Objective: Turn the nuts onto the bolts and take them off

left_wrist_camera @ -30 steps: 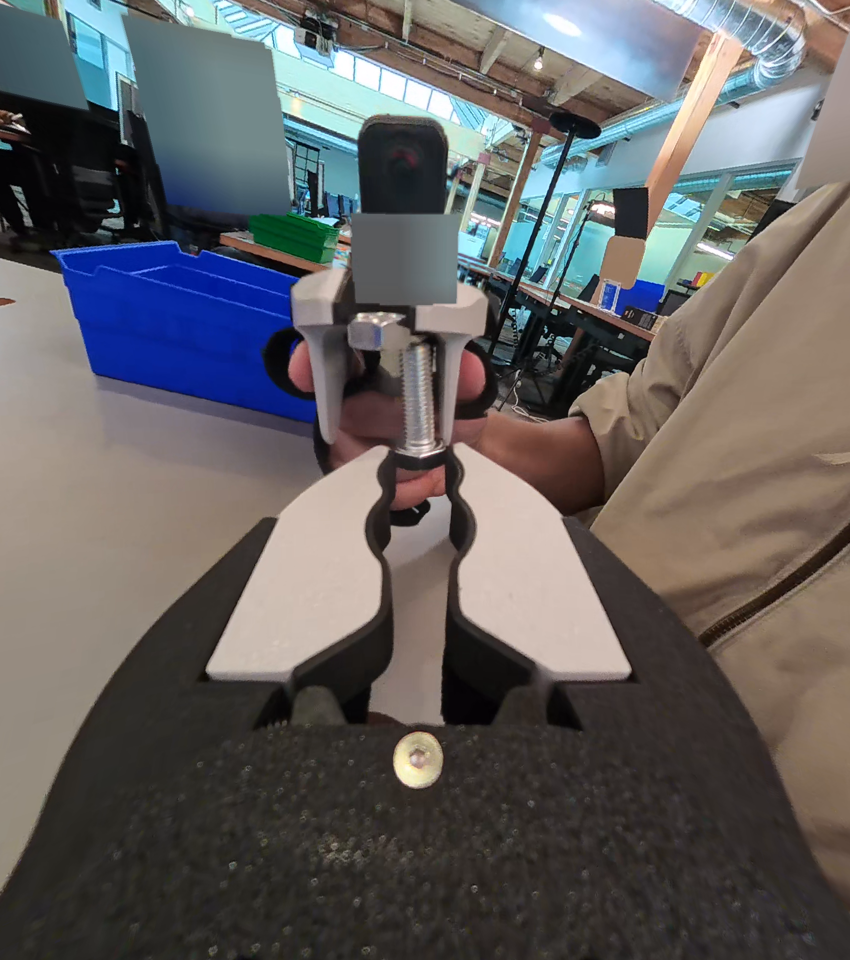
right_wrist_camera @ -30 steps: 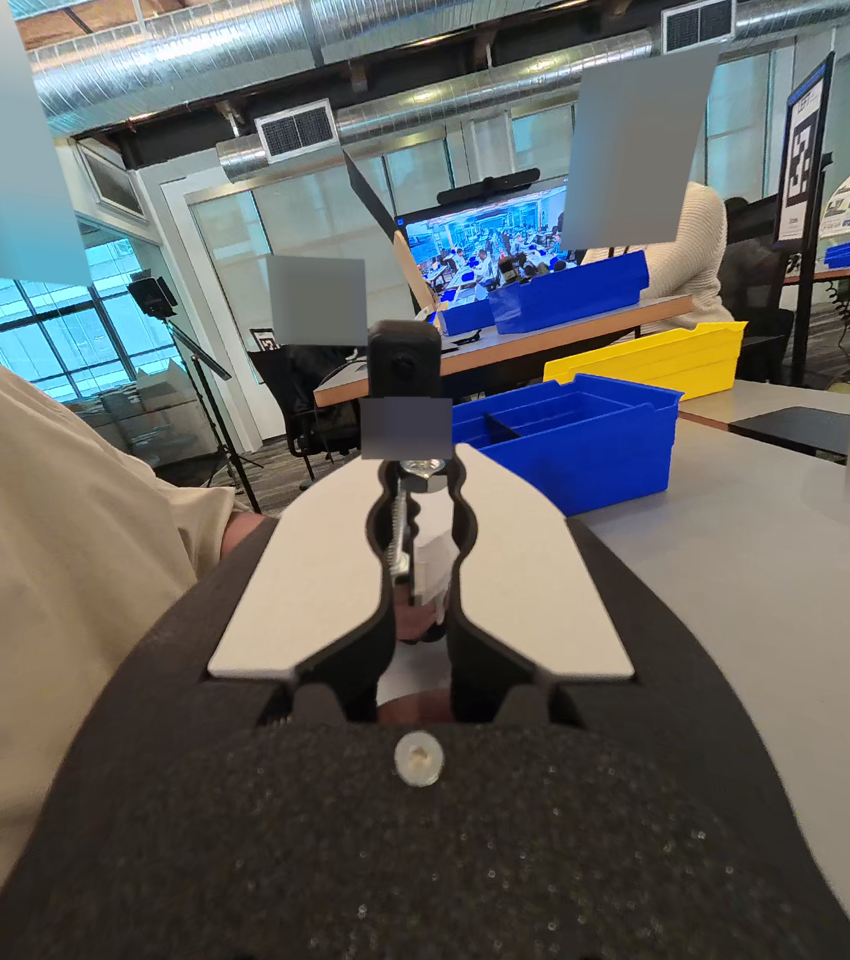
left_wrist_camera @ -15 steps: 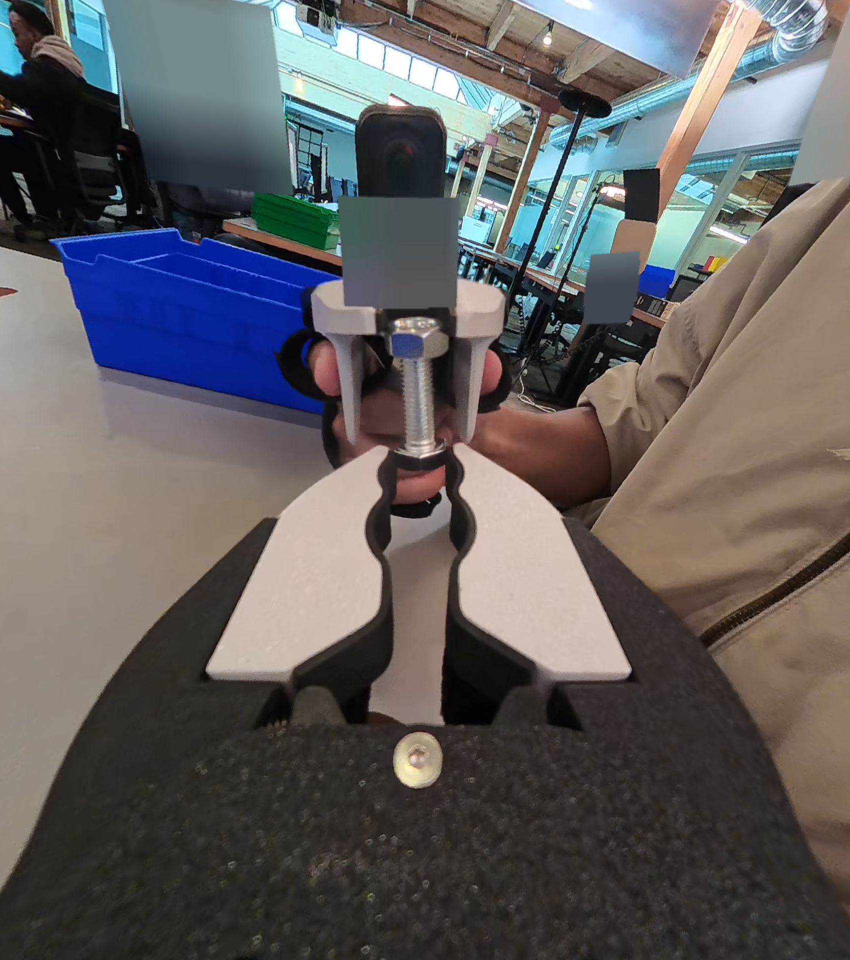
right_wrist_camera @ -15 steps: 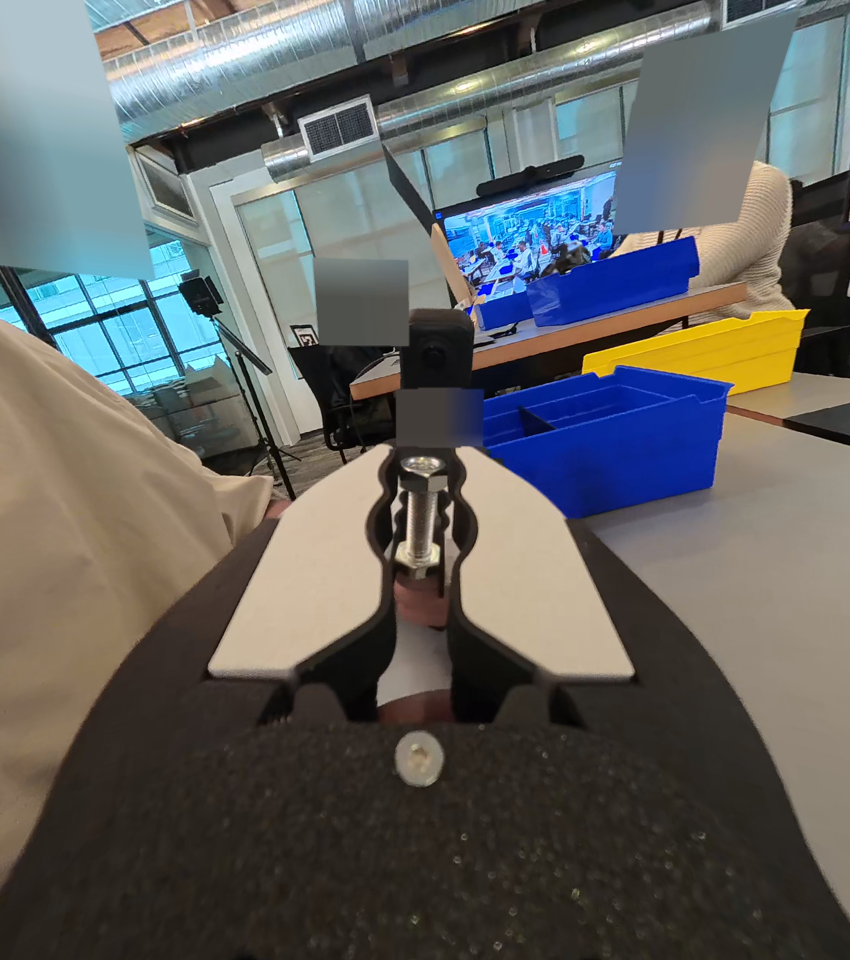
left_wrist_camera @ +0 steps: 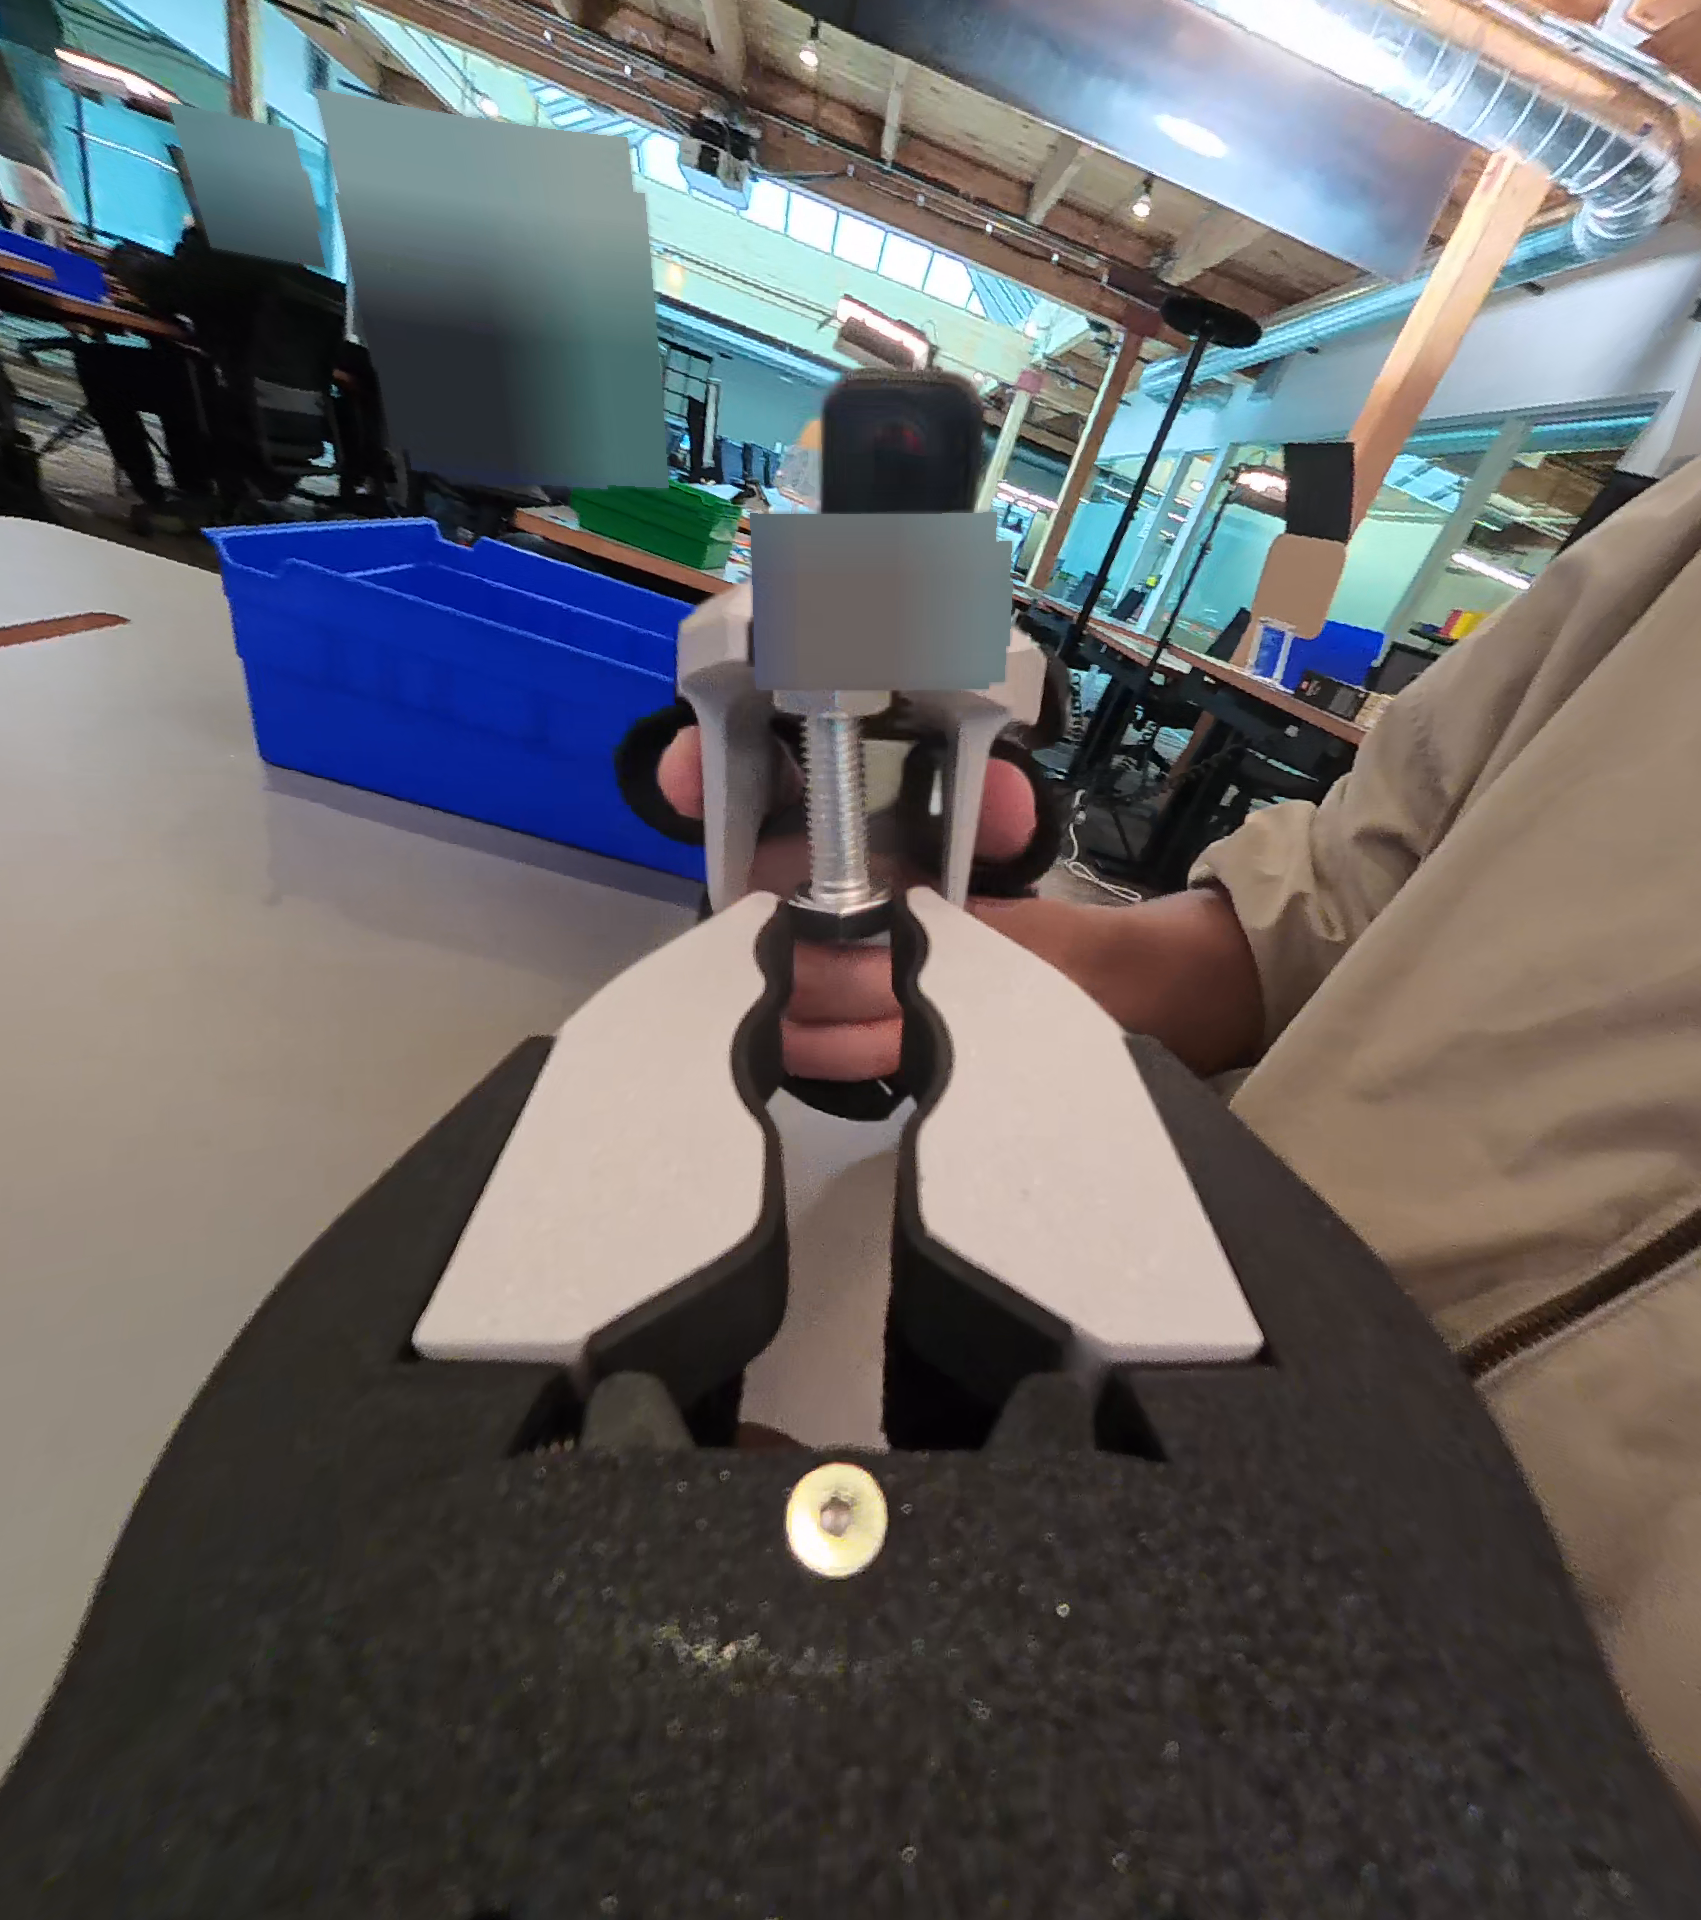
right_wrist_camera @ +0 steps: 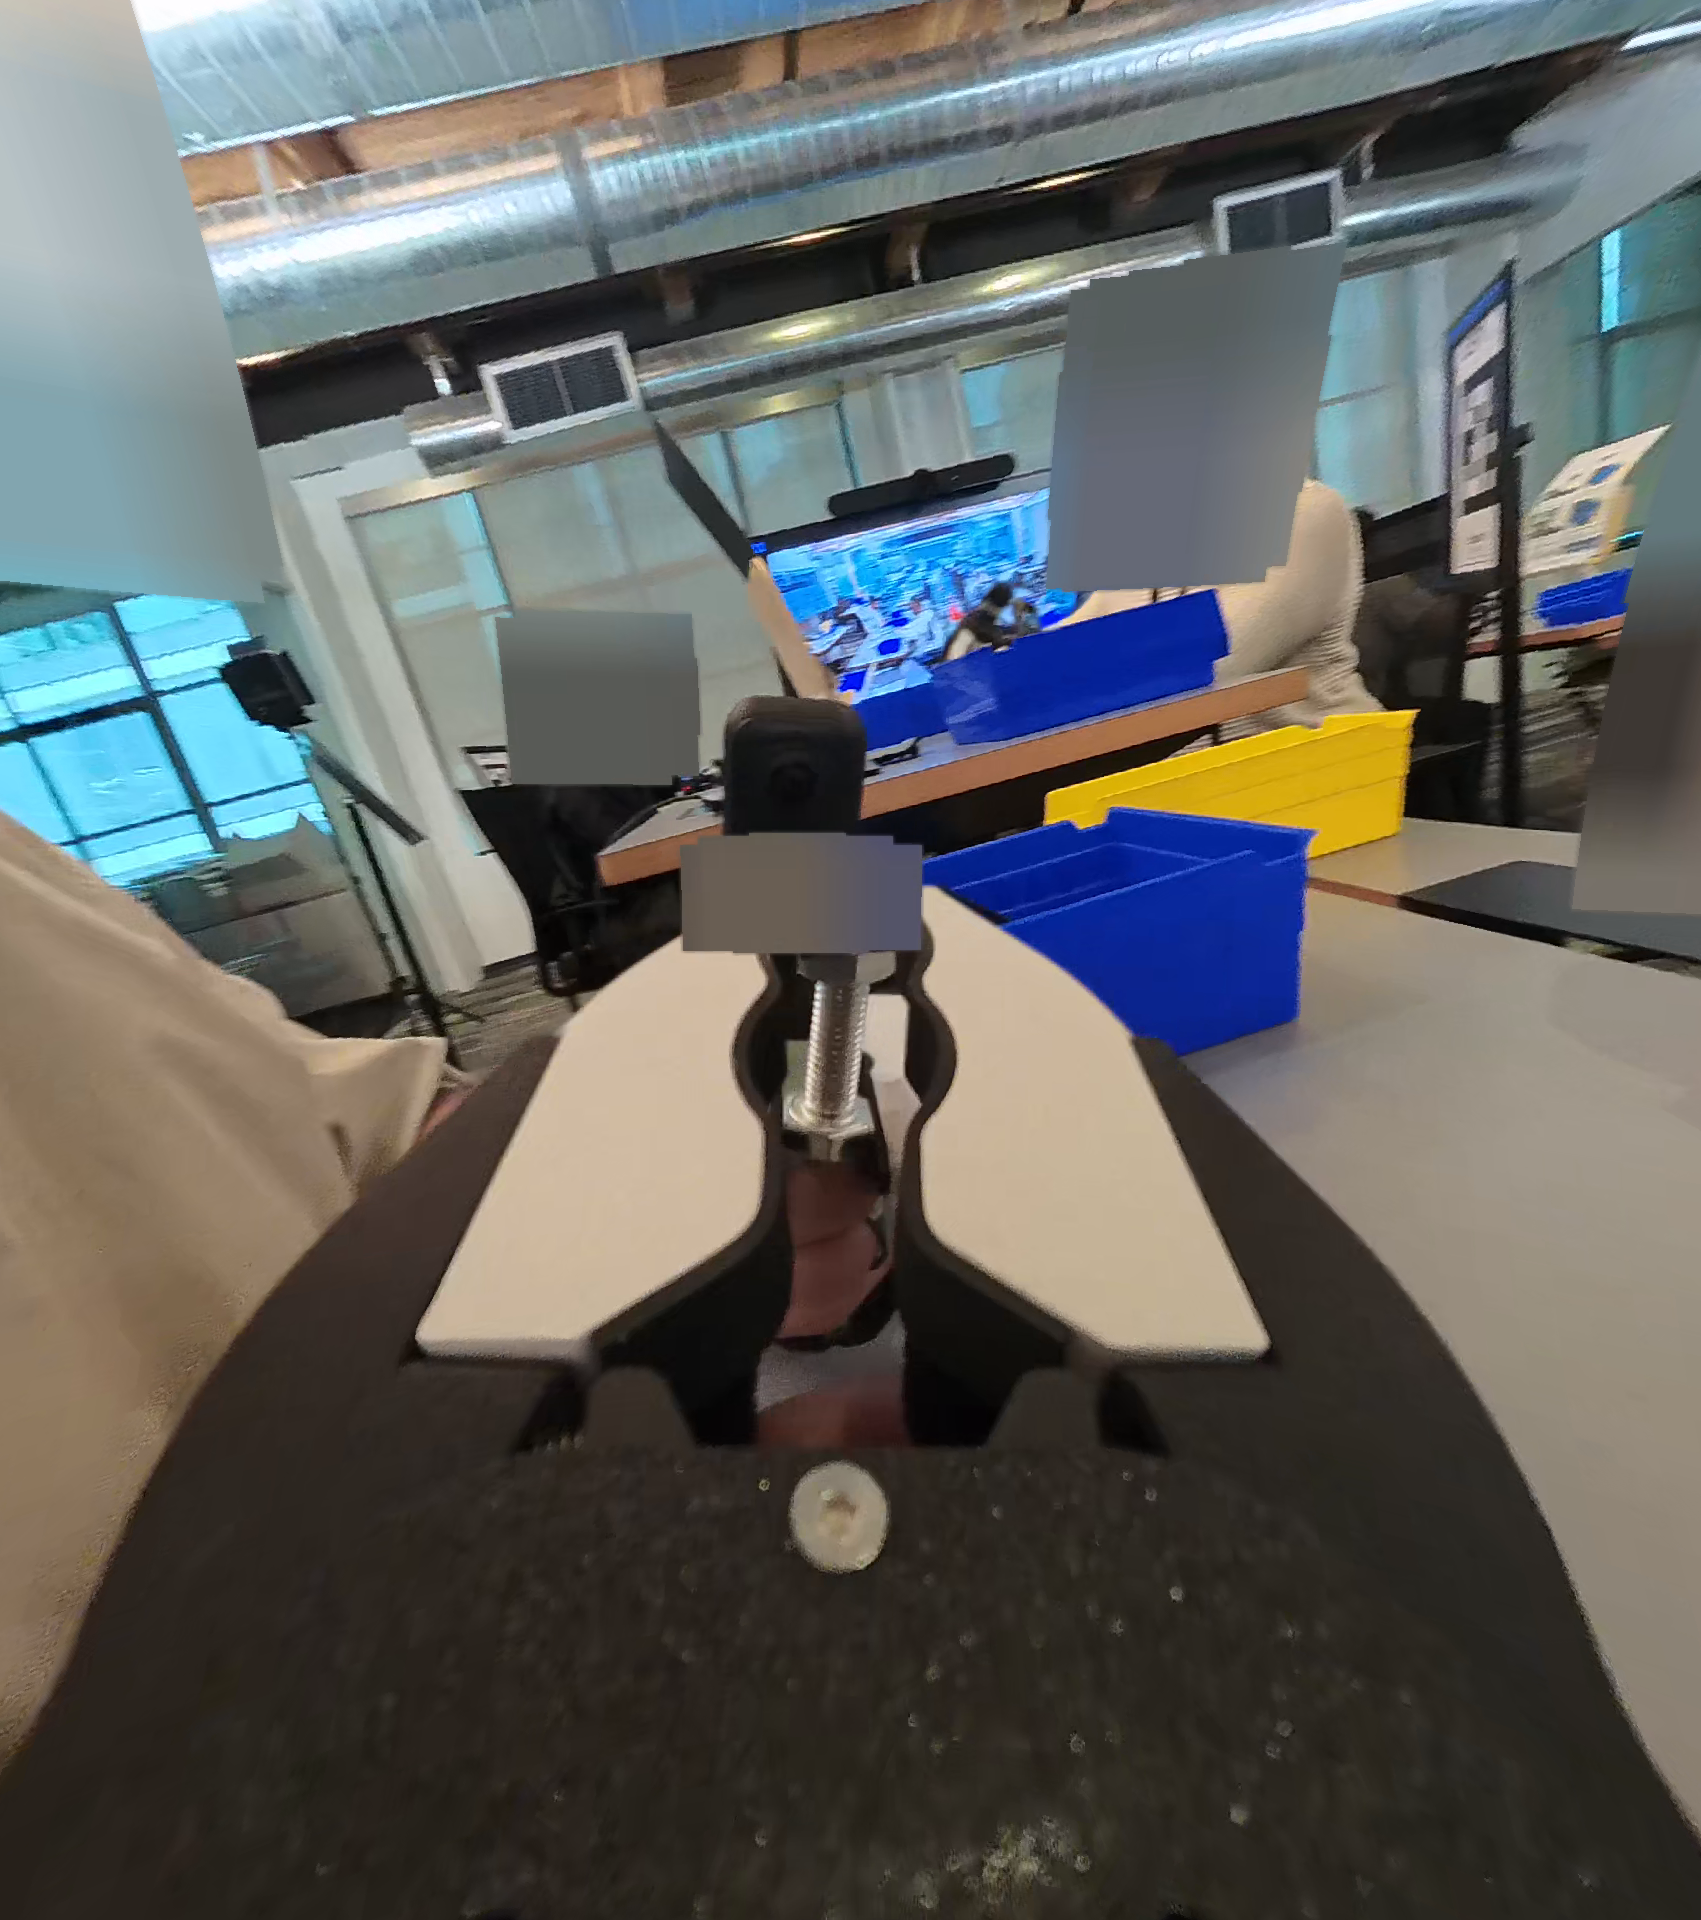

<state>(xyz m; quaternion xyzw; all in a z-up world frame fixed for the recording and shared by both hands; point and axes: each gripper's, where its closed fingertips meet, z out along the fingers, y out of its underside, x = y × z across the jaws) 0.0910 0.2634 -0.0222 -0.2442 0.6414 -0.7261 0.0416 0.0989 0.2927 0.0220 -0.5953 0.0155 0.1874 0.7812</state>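
Left gripper (left_wrist_camera: 838,920) jaws still pinching the nut (left_wrist_camera: 835,921), right gripper (right_wrist_camera: 838,971) clamping the bolt (right_wrist_camera: 833,1049) head; whole bolt's tilted since earlier.

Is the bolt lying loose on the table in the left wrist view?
No: the bolt is off the table, spanning between the right gripper, which holds its head end, and the left gripper at the nut.

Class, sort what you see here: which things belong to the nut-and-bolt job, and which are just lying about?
In the job: bolt, nut, left gripper shut on the nut, right gripper holding the bolt.
Lying about: blue bin, yellow bin, green trays.
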